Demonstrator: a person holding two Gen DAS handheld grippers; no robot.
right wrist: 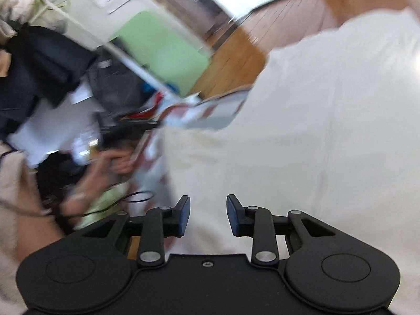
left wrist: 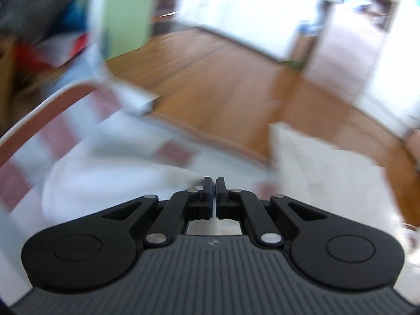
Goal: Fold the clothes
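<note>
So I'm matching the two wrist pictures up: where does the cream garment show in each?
Left wrist: the cream garment lies at lower right, ahead of the shut left gripper.
Right wrist: it fills the right half, beyond the open right gripper.
Shared landmark: the light green panel beside the wooden floor.

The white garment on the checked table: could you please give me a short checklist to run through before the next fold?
1. Left hand-held gripper shut: ok, jaws nearly together; whether cloth is pinched, cannot tell.
2. Right hand-held gripper open: ok, nothing between its pads.
3. White garment under the right hand-held gripper: ok, cloth fills that view.
4. Garment lying flat: cannot tell, both views are motion-blurred.
5. Red-and-white checked table has room left of the garment: ok.
6. The person's hand clear of the cloth: ok, it is off to the left.
</note>
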